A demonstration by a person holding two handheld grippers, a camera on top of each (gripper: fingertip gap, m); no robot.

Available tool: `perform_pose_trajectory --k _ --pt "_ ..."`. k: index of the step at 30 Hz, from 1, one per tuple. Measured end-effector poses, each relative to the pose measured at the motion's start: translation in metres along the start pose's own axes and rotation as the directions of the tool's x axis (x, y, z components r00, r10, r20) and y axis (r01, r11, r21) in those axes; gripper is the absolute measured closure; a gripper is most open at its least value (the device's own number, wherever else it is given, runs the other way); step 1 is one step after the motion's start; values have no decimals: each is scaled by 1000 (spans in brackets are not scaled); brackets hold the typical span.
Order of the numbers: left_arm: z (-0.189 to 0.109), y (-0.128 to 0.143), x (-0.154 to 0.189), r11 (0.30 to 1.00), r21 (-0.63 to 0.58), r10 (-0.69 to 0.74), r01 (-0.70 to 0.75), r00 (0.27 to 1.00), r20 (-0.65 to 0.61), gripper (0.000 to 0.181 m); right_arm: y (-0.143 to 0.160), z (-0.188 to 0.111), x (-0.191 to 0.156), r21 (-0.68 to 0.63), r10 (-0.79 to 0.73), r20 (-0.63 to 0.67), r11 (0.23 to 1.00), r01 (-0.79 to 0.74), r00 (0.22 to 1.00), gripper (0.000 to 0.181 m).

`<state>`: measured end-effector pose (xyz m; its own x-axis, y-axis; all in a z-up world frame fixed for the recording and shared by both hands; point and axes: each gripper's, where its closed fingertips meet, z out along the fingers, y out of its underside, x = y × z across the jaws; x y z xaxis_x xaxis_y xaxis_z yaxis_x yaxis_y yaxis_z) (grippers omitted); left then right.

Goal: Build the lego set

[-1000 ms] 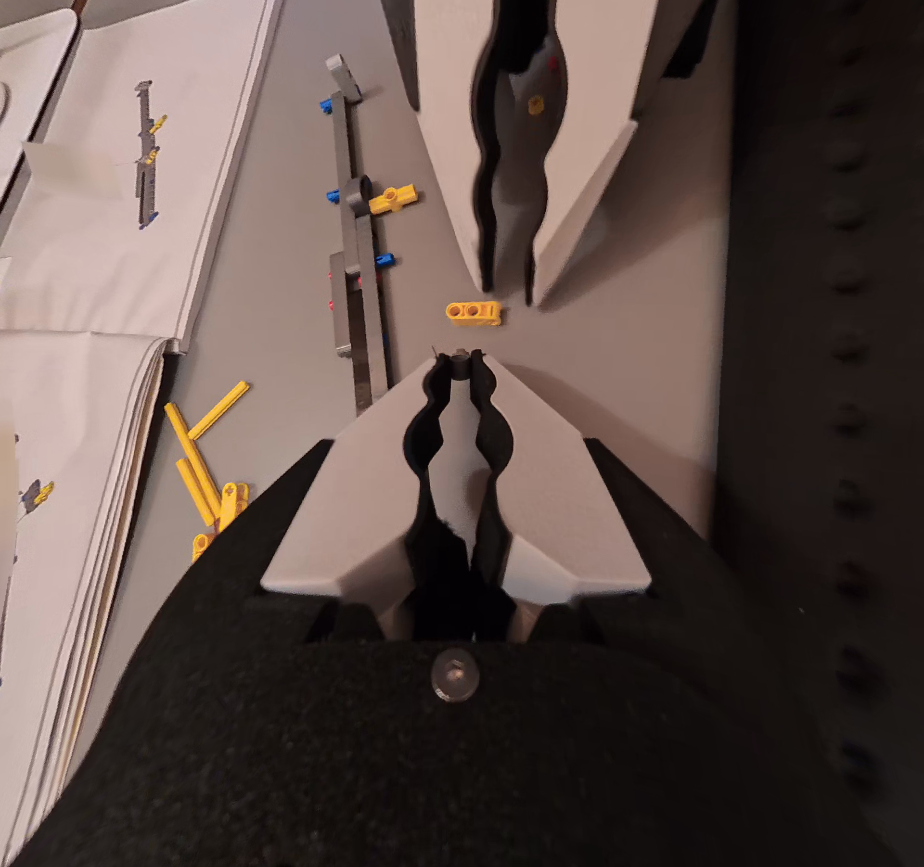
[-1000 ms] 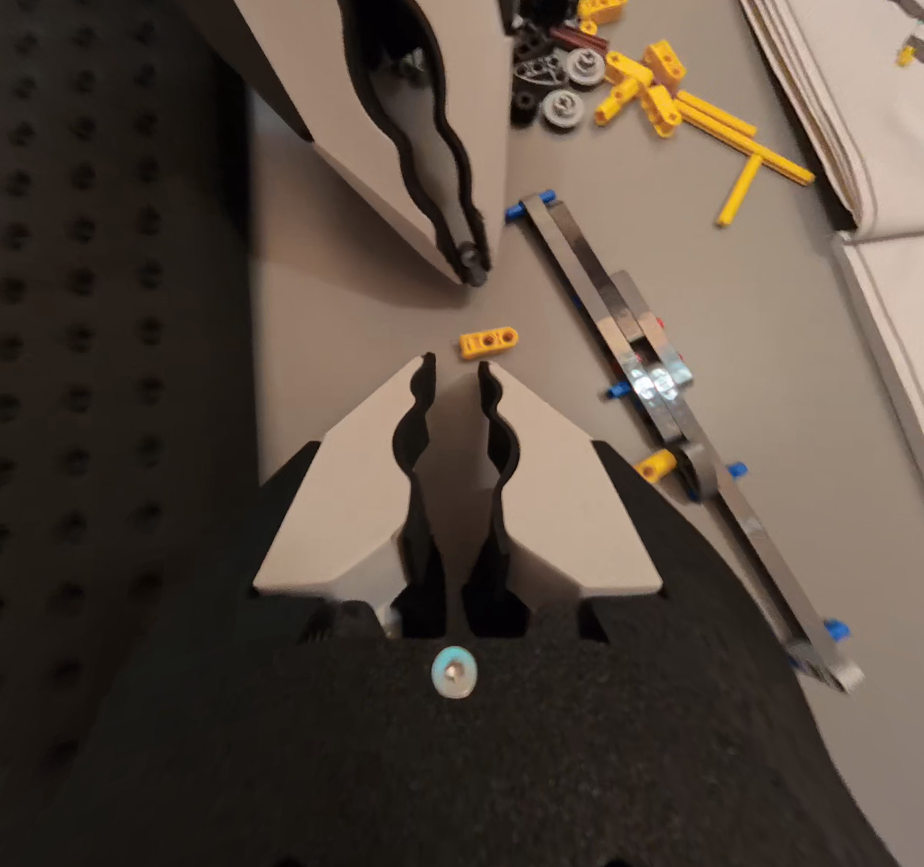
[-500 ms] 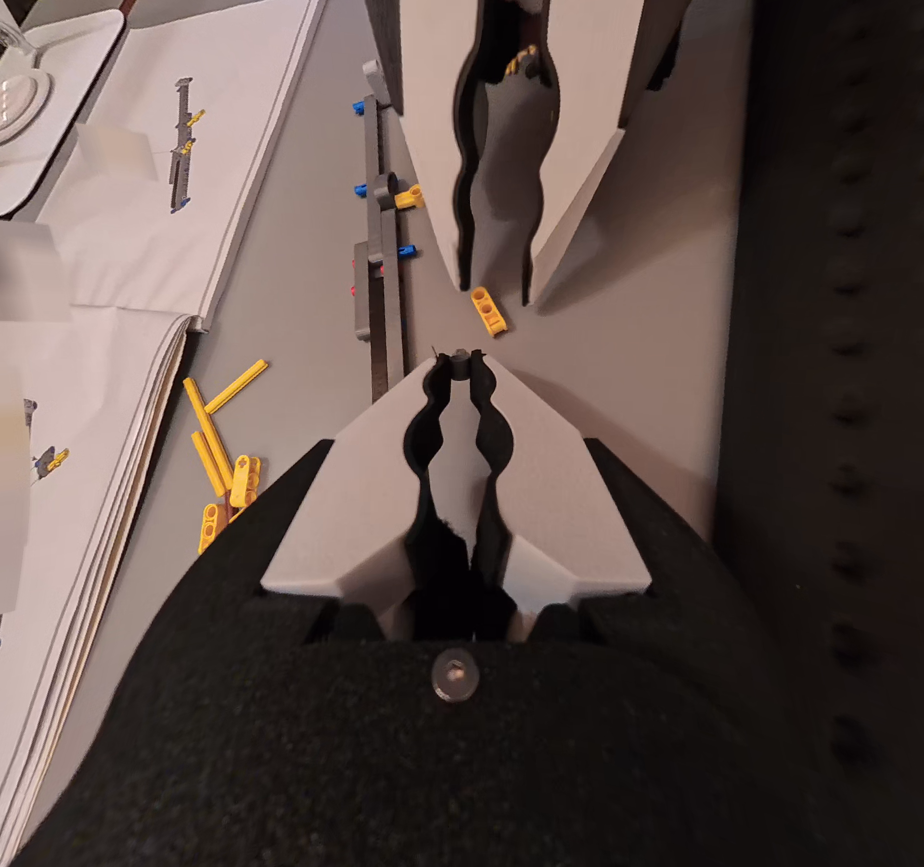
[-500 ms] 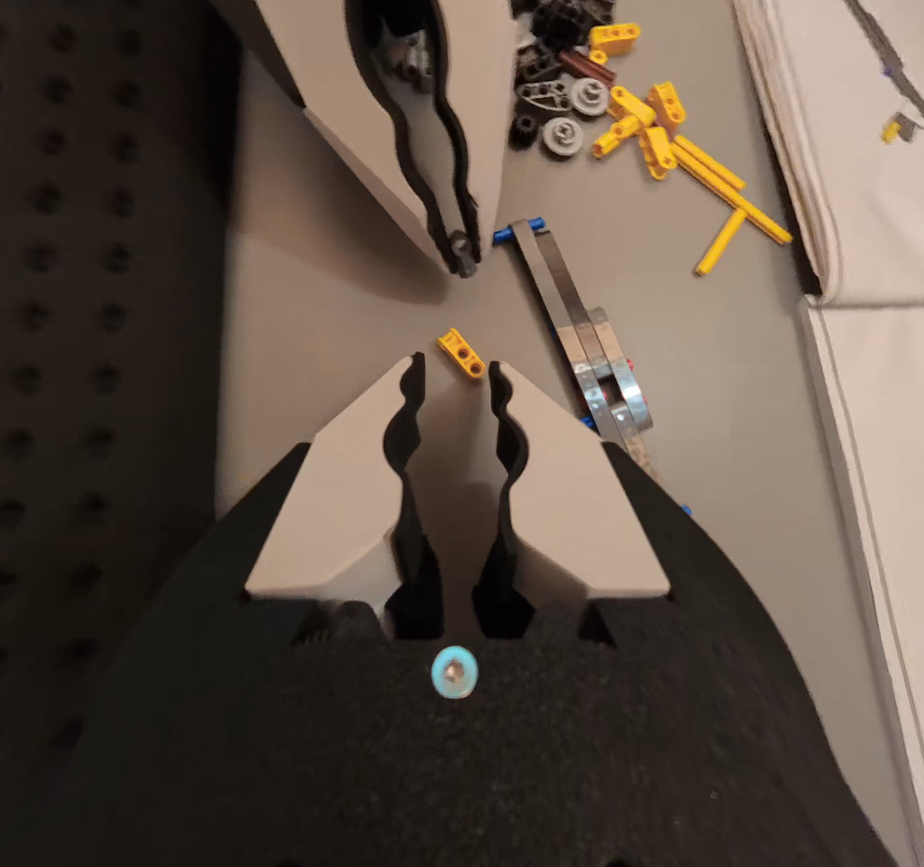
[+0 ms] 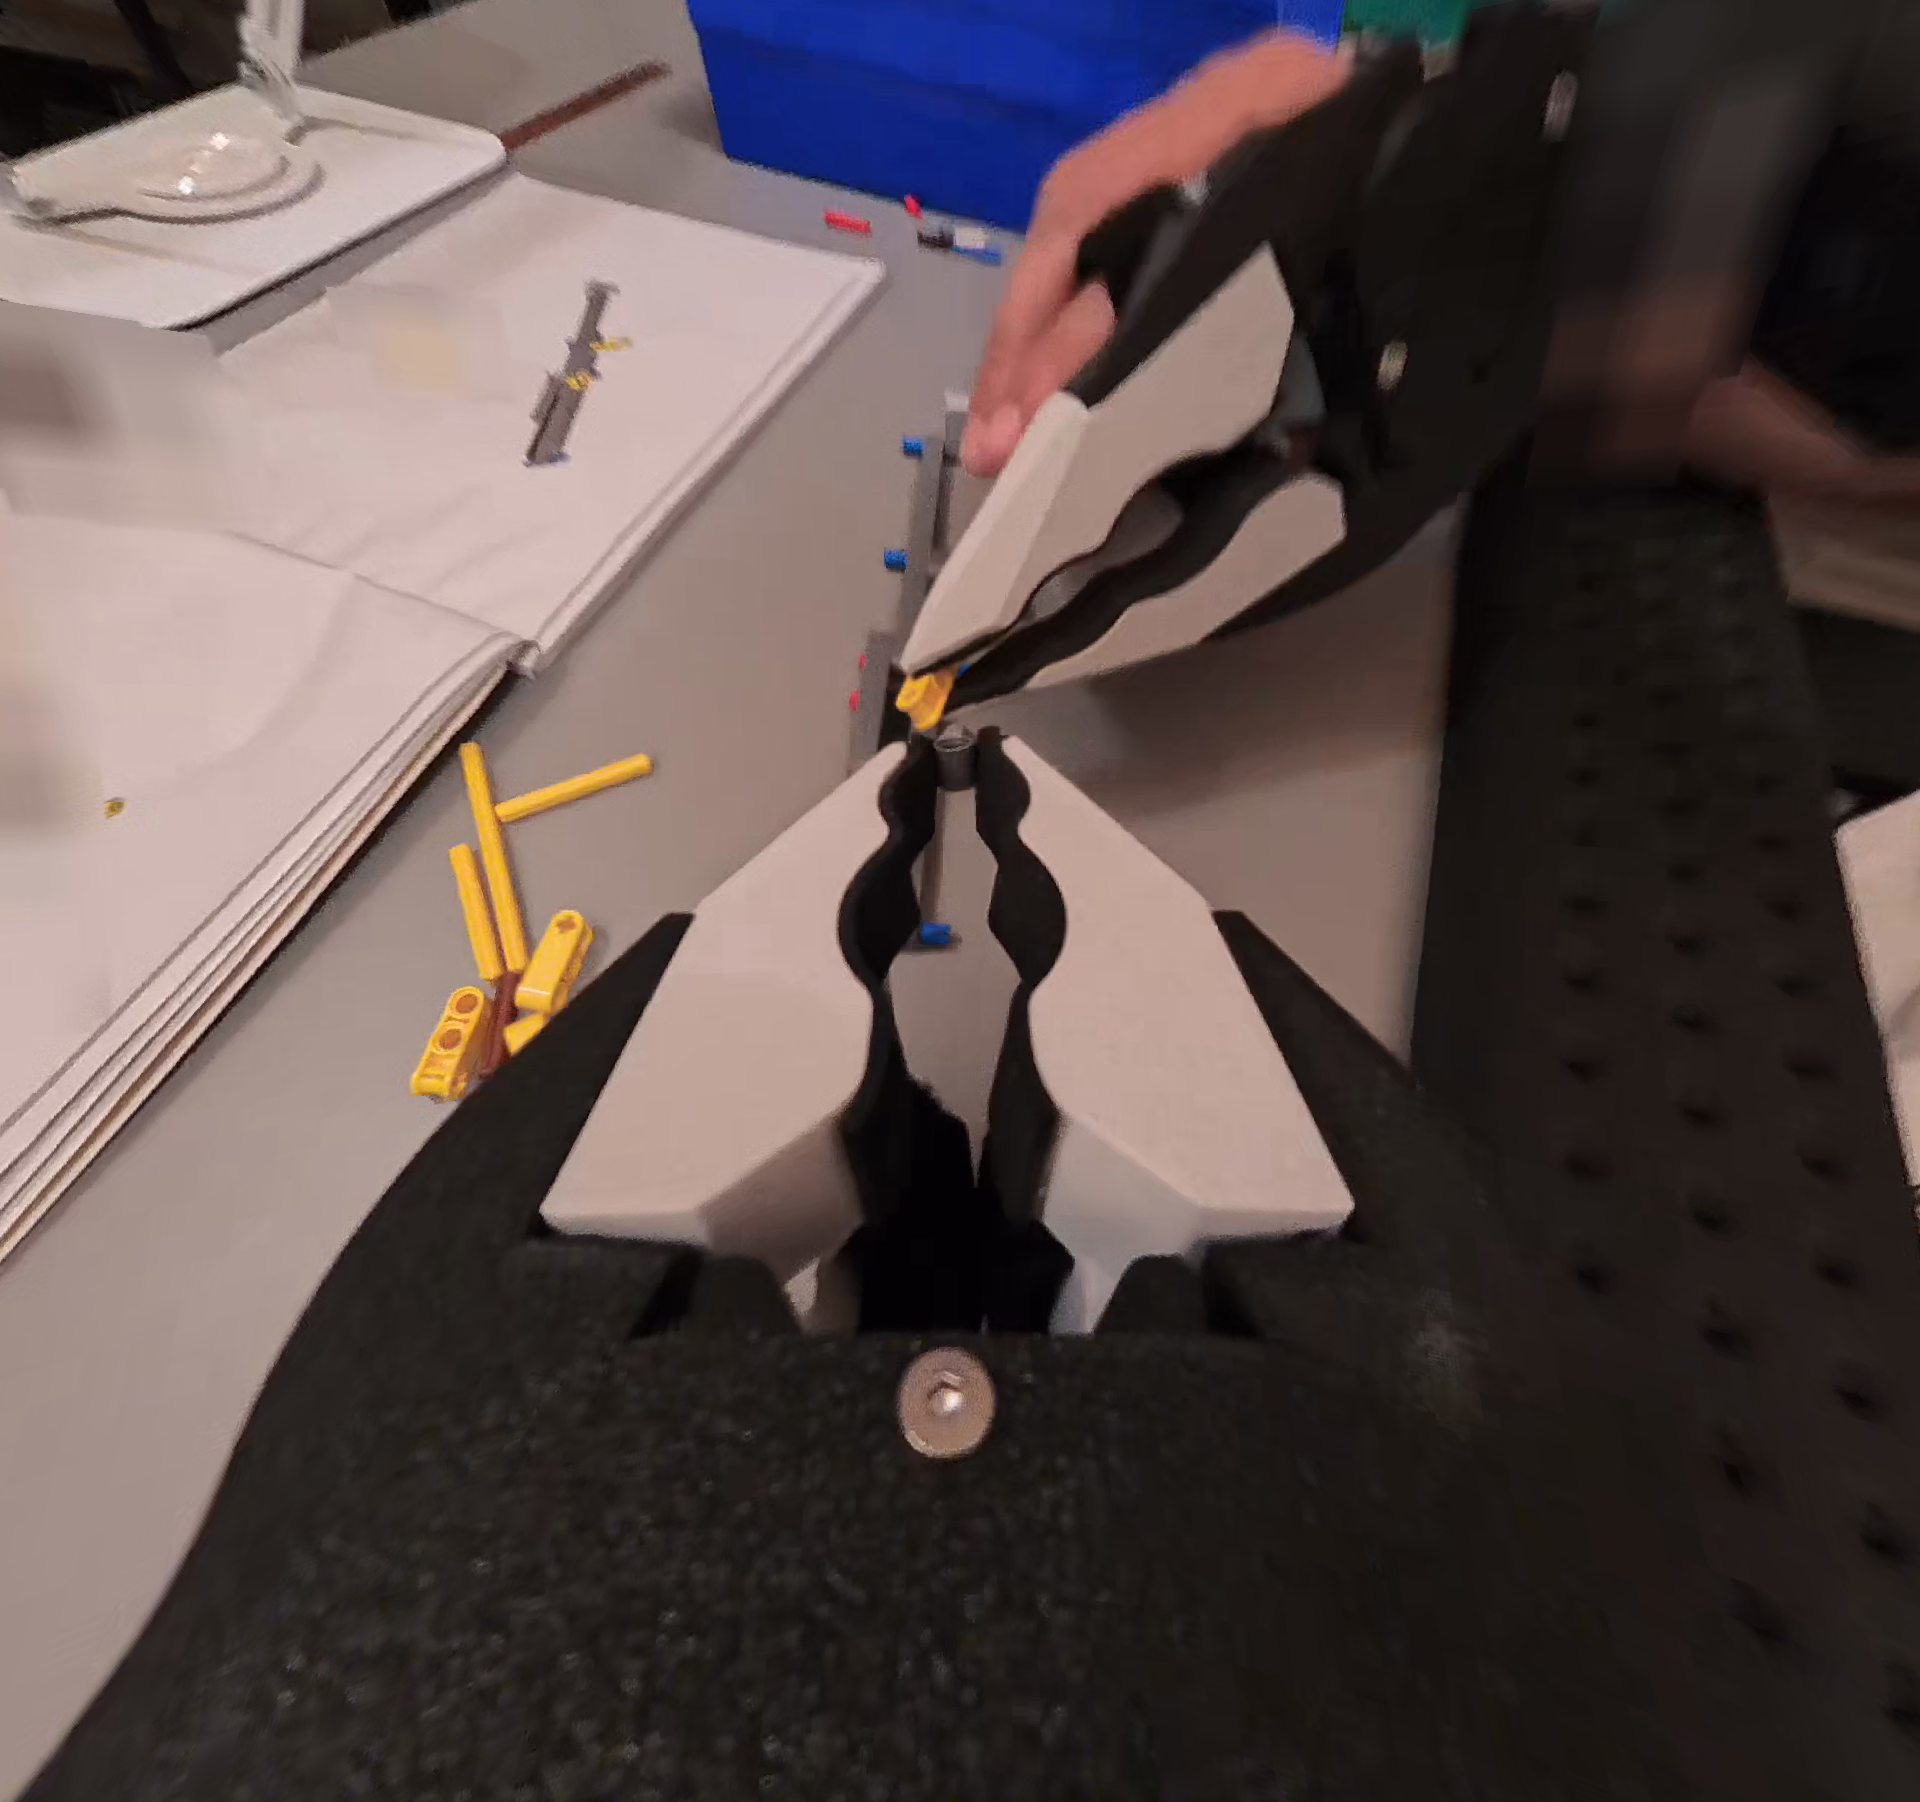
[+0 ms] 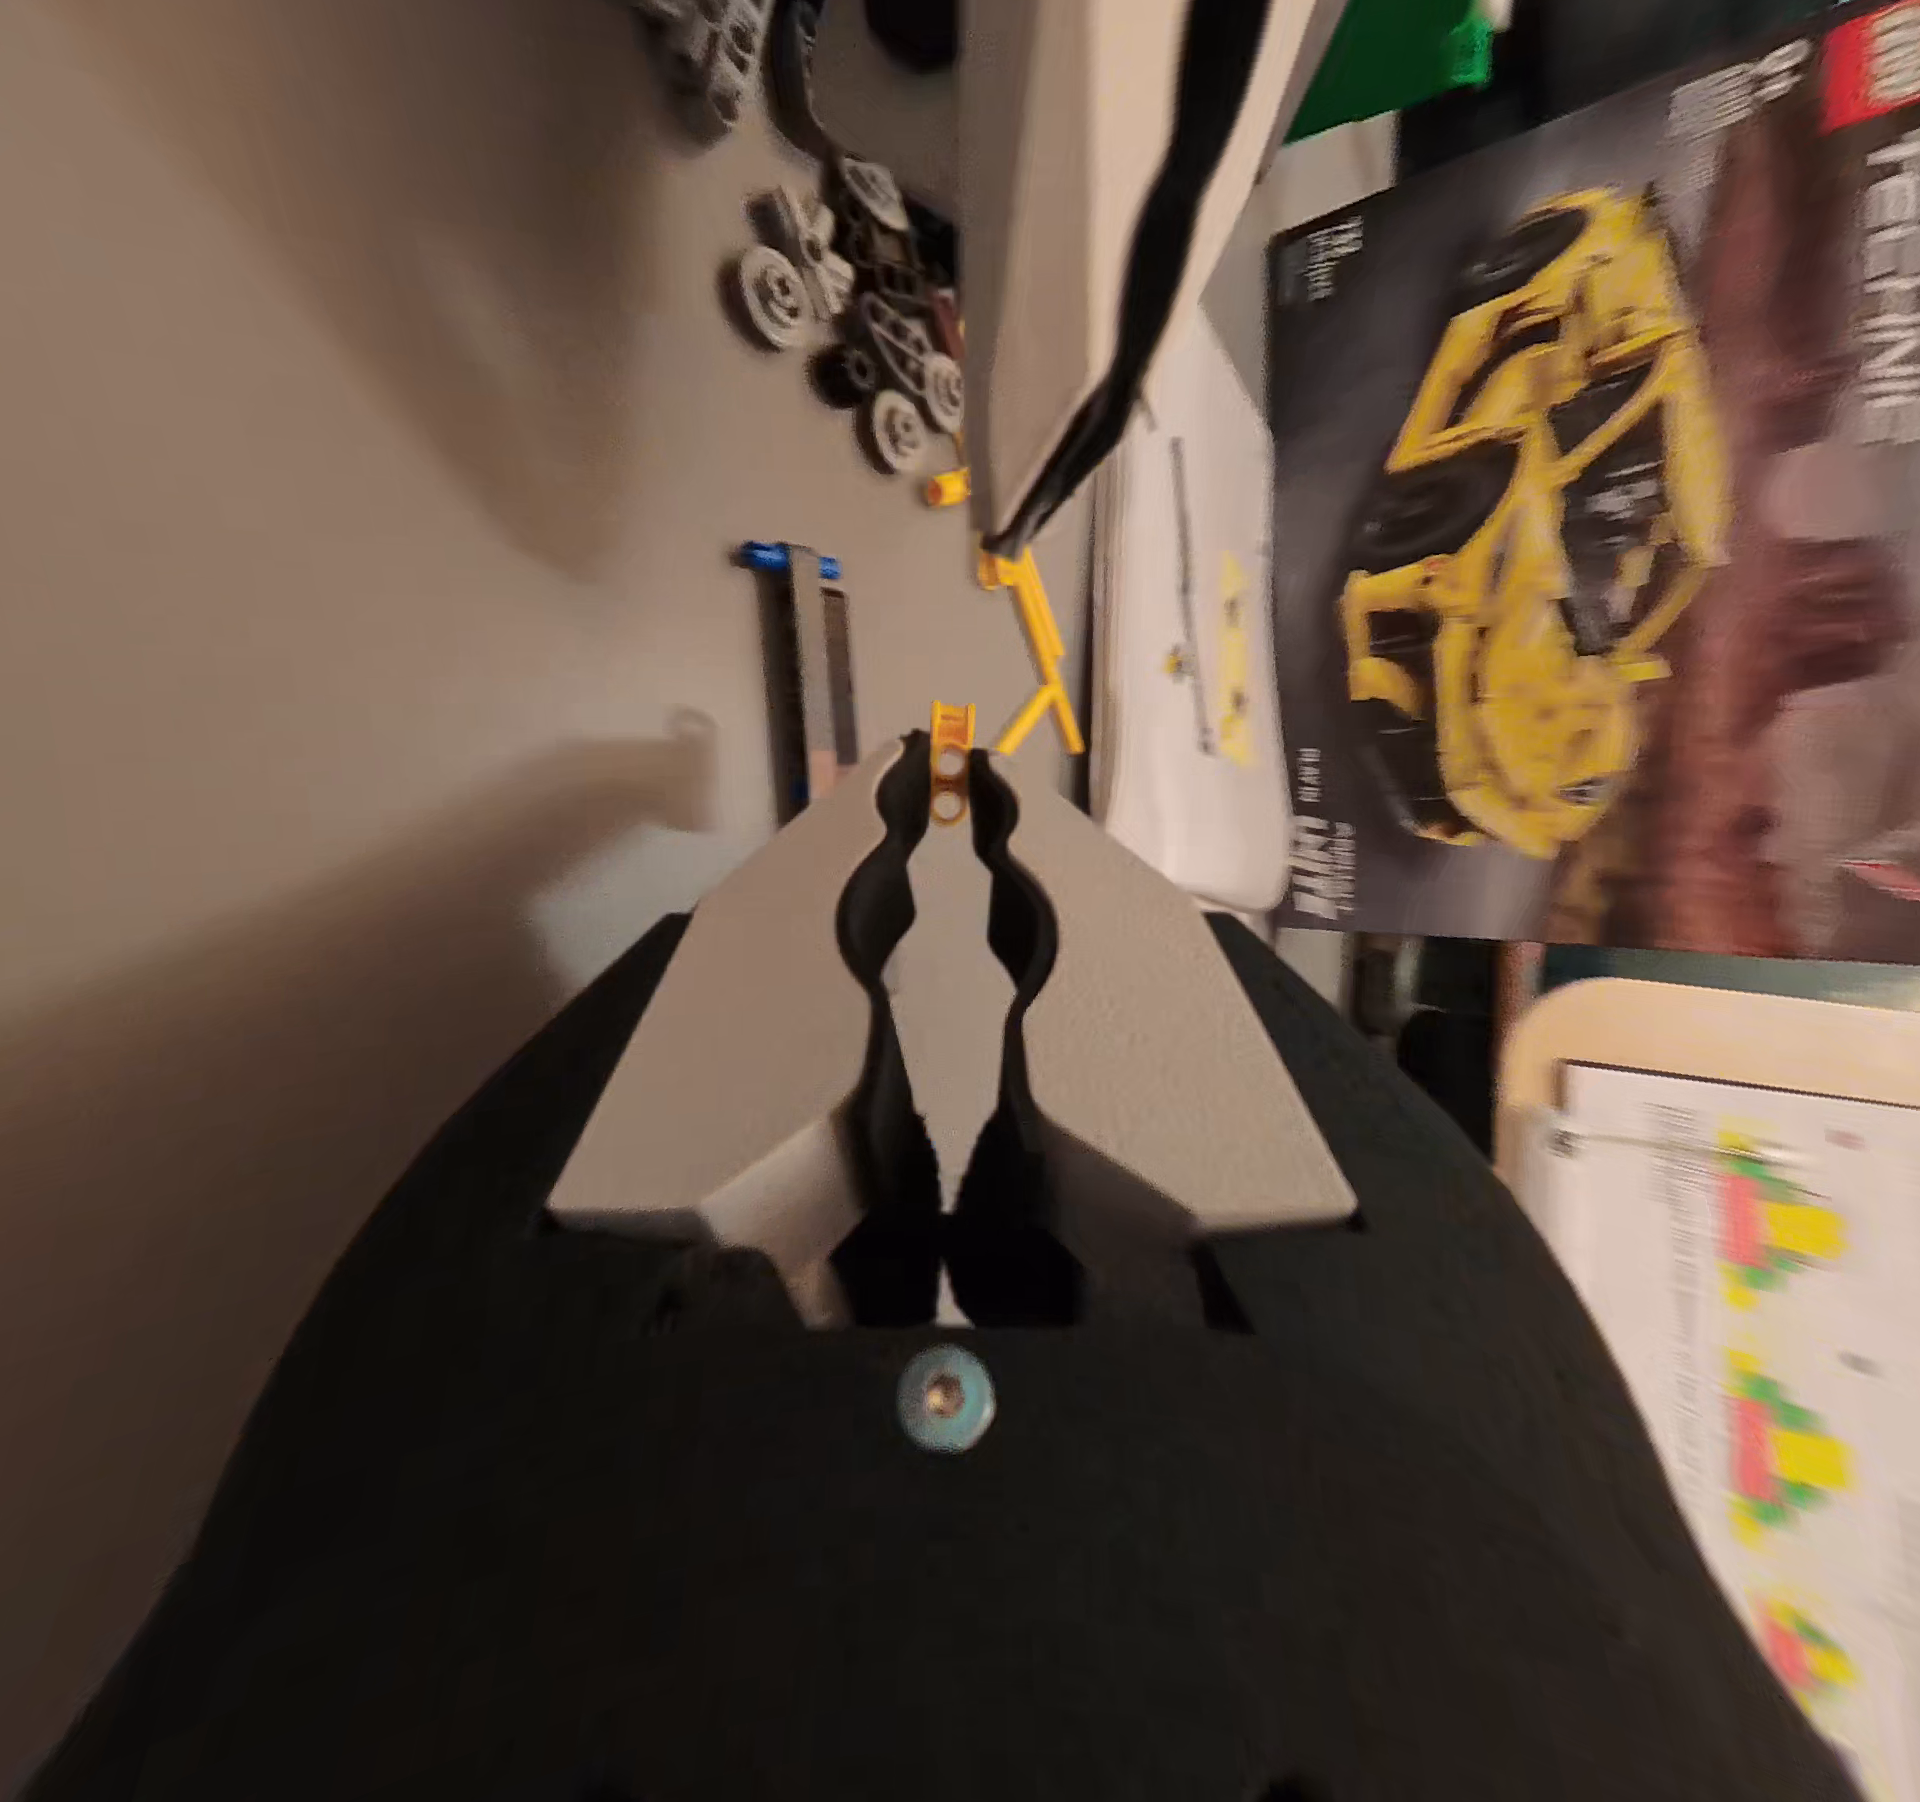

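My left gripper [image 5: 954, 753] is shut on a small dark grey pin [image 5: 954, 757] at its tips. My right gripper [image 6: 948, 765] is shut on a small yellow two-hole connector [image 6: 950, 763] and is rolled on its side, lifted off the table. In the left wrist view the right gripper [image 5: 928, 680] comes in from the upper right, and the yellow connector [image 5: 923, 694] is just above the grey pin, very close. The long grey beam assembly with blue pins [image 5: 912, 547] lies on the table behind them and shows in the right wrist view [image 6: 808, 656].
An open instruction booklet [image 5: 436, 464] lies at the left, with loose yellow axles and connectors [image 5: 509, 911] by it. A blue bin [image 5: 997, 38] stands at the back. A pile of grey wheels and parts [image 6: 842, 298] and the set's box [image 6: 1600, 526] show in the right wrist view.
My right gripper has closed on the yellow connector that lay on the table, lifted it and rolled sideways toward the left gripper's pin. Both views have tilted up from the table.
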<state>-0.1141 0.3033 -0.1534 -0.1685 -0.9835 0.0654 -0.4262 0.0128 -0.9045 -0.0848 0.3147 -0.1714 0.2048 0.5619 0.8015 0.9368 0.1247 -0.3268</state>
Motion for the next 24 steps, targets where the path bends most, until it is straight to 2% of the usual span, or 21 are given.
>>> perform_pose_trajectory --k 3,6,8,11,14,17,20,24 --pt "-12 -17 -4 993 87 -76 79 996 -36 176 0 -4 19 -40 -145 -180 989 140 973 175" --pt "-24 -30 -11 990 83 -106 112 992 -67 176 -11 -12 30 -4 -186 -253 982 191 949 175" --pt "-30 -37 -7 991 6 -131 133 980 -149 175 -16 -14 35 11 -207 -302 975 221 930 174" --pt "-36 -43 -5 977 -179 -158 117 960 -232 176 -20 -13 36 13 -245 -339 964 265 908 174" --pt "-36 -43 -4 925 -370 -199 87 940 -276 175 -18 -14 35 15 -262 -360 958 287 895 175" --pt "-30 -44 -6 859 -507 -246 74 928 -280 175 -19 -16 32 6 -280 -362 953 302 889 175" --pt "-19 -40 -5 793 -607 -269 42 919 -289 175 -22 -19 31 23 -255 -358 959 282 898 175" --pt "-10 -37 -2 733 -680 -265 -30 908 -326 176 -25 -22 31 49 -220 -349 966 252 911 175"
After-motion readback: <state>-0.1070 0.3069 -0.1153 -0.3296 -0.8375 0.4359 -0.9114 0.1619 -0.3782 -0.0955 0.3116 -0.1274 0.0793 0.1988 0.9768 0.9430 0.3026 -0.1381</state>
